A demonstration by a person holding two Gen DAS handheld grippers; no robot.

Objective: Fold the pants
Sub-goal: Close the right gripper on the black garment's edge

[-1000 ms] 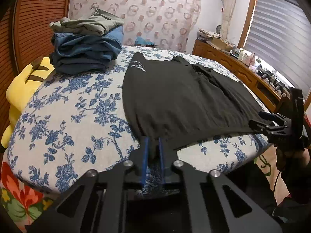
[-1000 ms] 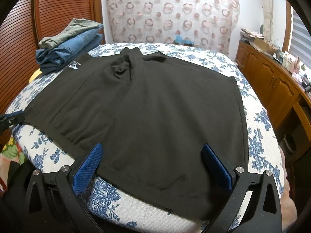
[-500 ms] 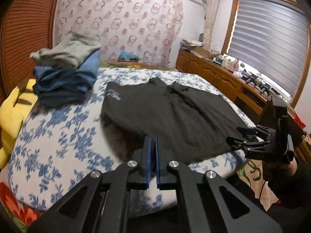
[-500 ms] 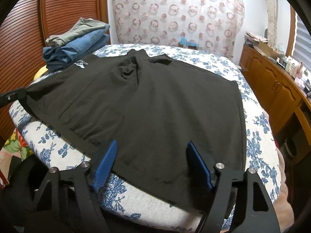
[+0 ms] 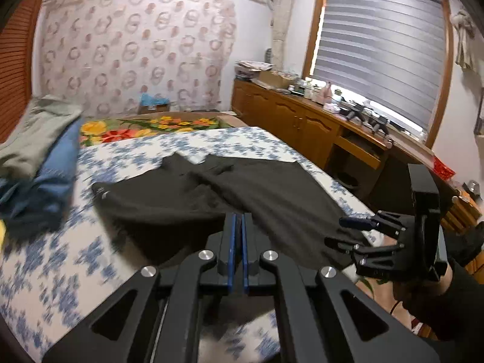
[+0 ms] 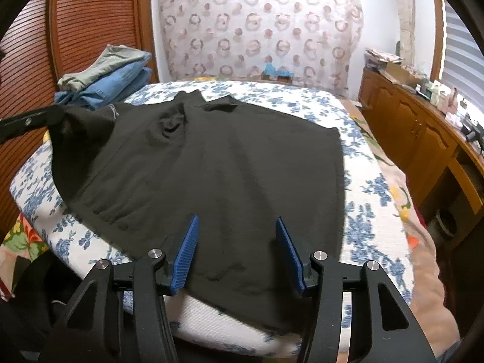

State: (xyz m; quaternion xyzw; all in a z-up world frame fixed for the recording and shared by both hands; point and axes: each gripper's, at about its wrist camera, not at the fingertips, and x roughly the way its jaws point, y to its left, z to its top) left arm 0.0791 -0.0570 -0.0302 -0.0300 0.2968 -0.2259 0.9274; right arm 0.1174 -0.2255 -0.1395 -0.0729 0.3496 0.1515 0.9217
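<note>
Black pants (image 6: 217,163): 1, spread on the bed
Bed with blue-flowered cover (image 6: 372,187): 1
Folded garments stacked at the bed's far corner (image 6: 106,75): 1 pile, at least 2 pieces, grey-green over blue
Grippers: 2, left gripper (image 5: 237,233), right gripper (image 6: 236,248)
Wooden sideboard (image 6: 423,139): 1

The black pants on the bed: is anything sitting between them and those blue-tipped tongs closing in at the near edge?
Nothing visible is in the way. The right tongs hang just over the near hem of the black pants, closing with only that cloth beneath the gap. The stack of folded clothes sits off at the far left corner of the bed.
</note>
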